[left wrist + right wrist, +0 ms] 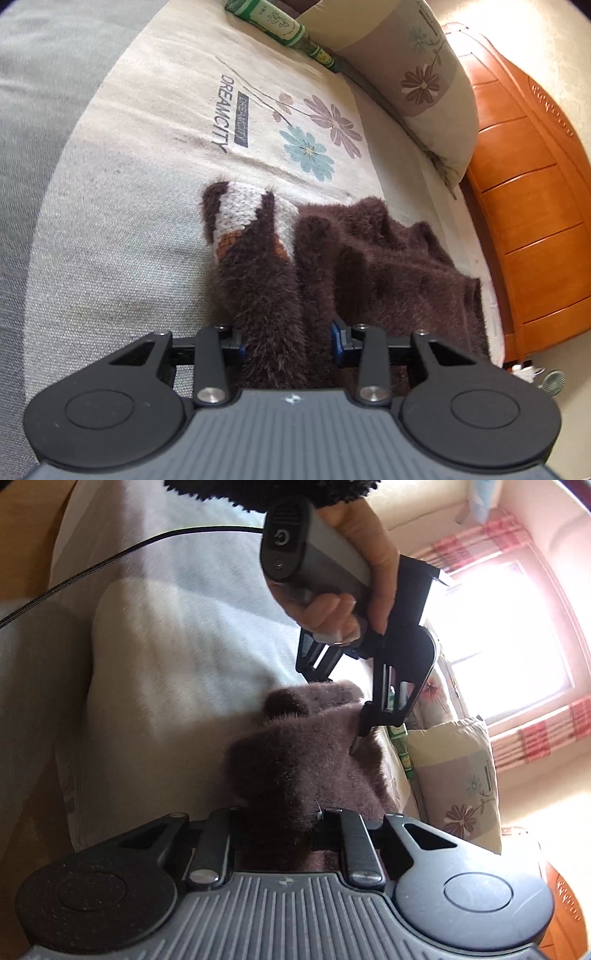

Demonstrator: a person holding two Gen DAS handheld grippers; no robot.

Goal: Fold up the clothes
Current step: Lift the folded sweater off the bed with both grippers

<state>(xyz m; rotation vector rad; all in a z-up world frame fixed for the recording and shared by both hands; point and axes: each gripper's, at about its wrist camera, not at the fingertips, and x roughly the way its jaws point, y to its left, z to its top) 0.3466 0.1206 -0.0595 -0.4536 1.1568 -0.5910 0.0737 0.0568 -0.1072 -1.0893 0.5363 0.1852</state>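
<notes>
A fuzzy dark-brown sweater (373,251) with a white and orange knit band (243,210) lies bunched on the bed. My left gripper (288,343) is shut on a fold of the sweater that fills the gap between its jaws. In the right wrist view the same sweater (306,753) is gathered between my right gripper (277,830), which is shut on it. The left gripper (360,738), held by a hand (369,554), shows above with its fingertips in the sweater's far edge.
The bed sheet (147,184) has flower prints and "DREAMCITY" lettering. A floral pillow (424,74) and a green bottle (273,22) lie at the head, by an orange wooden headboard (532,206). A black cable (110,557) crosses the sheet. A bright window (498,638) is behind.
</notes>
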